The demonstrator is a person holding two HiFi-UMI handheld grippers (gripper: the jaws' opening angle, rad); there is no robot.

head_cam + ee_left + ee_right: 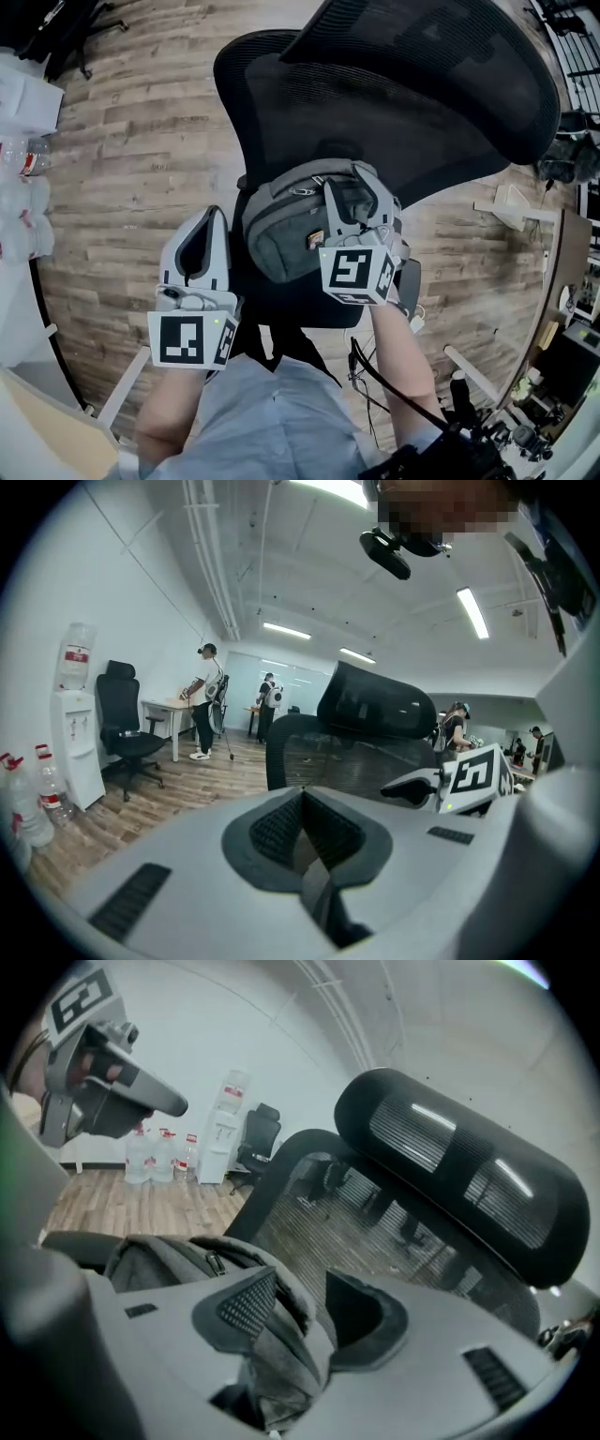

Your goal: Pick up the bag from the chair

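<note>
Positioning: we are holding the right gripper (354, 183) open astride the top fold of the bag (281, 230) on the chair (422, 84) seat | left gripper (216, 216) closed, empty | bag likely soft, saggy: we are favouring that fold.

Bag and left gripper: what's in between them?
Only a strip of the black chair separates the left gripper from the grey bag, as the head view shows.

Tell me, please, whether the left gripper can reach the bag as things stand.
Probably yes: the left gripper sits just beside the bag on the chair, with nothing between them, though its jaws are shut.
</note>
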